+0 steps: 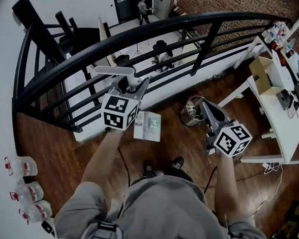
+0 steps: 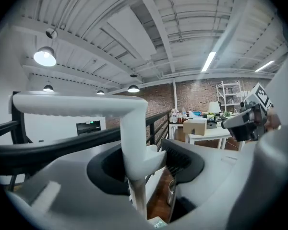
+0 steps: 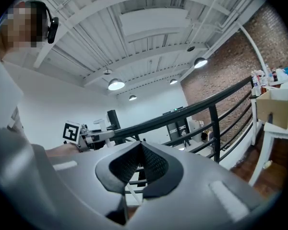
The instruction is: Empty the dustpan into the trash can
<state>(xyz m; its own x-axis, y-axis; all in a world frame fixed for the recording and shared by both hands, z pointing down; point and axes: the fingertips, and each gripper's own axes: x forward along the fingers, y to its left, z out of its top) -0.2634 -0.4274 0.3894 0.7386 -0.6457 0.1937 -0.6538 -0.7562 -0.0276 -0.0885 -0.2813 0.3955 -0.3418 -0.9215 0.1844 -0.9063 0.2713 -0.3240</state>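
My left gripper (image 1: 131,86) is shut on the white pole handle (image 1: 114,70) of a long-handled dustpan. Its white pan (image 1: 147,126) hangs below, above the wooden floor. In the left gripper view the handle (image 2: 134,143) stands upright between the jaws, with its crossbar overhead. A metal trash can (image 1: 192,111) with a liner stands on the floor right of the pan, and its rim (image 2: 171,192) shows low in the left gripper view. My right gripper (image 1: 208,108) hovers over the can. Its jaws meet at the tips (image 3: 141,150) and hold nothing.
A curved black railing (image 1: 139,34) runs across in front of me, with a lower level beyond it. A white desk (image 1: 284,113) with a cardboard box (image 1: 261,73) stands to the right. Water jugs (image 1: 25,166) sit at the left wall. A cable lies on the floor near my shoes.
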